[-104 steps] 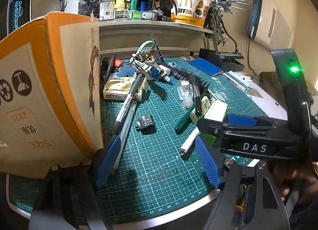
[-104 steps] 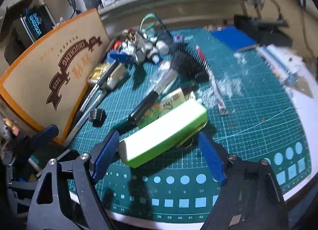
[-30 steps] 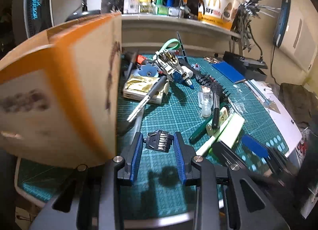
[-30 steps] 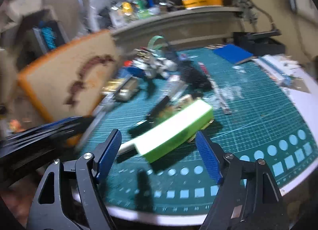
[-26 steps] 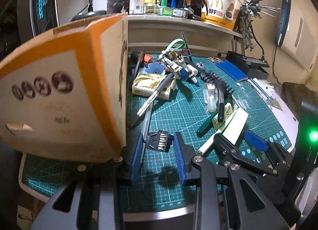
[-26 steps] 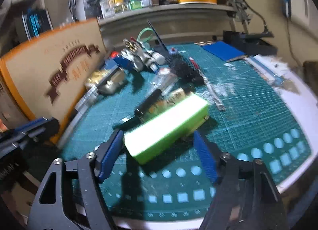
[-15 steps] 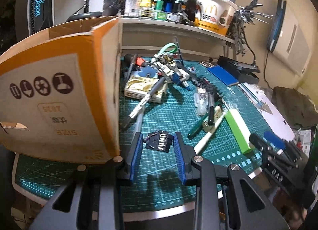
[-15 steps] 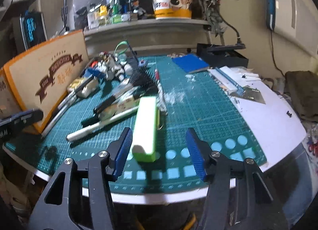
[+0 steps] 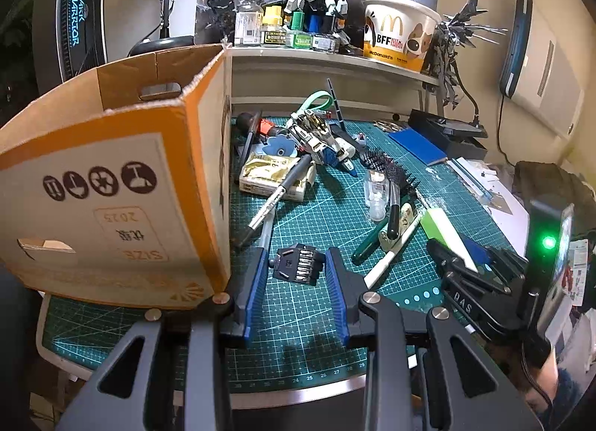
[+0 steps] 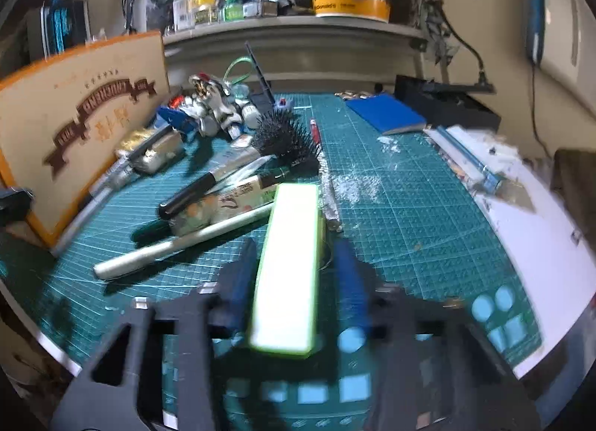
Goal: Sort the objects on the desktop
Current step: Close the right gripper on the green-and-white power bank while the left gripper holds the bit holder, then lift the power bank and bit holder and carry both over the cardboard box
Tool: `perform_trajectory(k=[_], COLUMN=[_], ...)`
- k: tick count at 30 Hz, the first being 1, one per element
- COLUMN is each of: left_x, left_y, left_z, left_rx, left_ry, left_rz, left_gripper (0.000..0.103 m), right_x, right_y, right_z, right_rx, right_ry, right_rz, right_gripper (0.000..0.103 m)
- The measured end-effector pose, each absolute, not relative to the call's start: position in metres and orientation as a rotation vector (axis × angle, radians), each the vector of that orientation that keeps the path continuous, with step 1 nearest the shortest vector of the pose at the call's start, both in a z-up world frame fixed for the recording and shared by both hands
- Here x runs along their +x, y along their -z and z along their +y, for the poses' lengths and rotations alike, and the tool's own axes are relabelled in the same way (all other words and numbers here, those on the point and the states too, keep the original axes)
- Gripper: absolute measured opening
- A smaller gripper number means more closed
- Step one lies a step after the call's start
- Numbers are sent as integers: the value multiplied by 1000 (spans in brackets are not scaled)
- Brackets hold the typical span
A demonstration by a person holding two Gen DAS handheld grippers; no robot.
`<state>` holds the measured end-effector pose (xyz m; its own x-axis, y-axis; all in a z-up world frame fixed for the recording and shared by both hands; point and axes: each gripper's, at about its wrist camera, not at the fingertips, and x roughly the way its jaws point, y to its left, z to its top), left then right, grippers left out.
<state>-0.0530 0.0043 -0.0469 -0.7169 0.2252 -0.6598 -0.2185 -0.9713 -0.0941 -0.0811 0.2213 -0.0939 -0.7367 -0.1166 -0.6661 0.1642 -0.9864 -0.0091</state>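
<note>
The left gripper point(image 9: 296, 269) has its fingers point(image 9: 256, 284) pressed on both sides of a small black bit holder point(image 9: 297, 267), gripping it just above the green mat point(image 9: 402, 170), beside the near corner of the cardboard box point(image 9: 111, 185). The box stands open-topped at the mat's left edge.

The right gripper point(image 10: 294, 274) is closing its fingers point(image 10: 240, 278) around a green-and-white block point(image 10: 288, 267), which lies lengthwise between them on the mat's near part. The view is blurred and a gap shows on the block's right, so the pads do not yet press it. A white pen point(image 10: 182, 244) lies just left of the block, with a black marker point(image 10: 201, 185) and a hairbrush point(image 10: 287, 144) beyond it. A toy robot point(image 10: 212, 107) lies farther back, near the box, and a blue pad point(image 10: 385, 112) sits at the mat's far right.
</note>
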Motion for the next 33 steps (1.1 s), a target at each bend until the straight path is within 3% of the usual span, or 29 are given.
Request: perform_trajectory(k=[11, 33], left_x=[-52, -42], left_y=[35, -63], left_z=[13, 25], left_rx=[-982, -561], left_ry=[-2730, -2828], left_rz=[17, 21], left_gripper=[31, 31], right_x=[-72, -33], right_y=[53, -83], right_z=[260, 281], right_rx=[994, 568], right_ry=[2734, 2822], right_rz=[-72, -43], right_gripper=[23, 23])
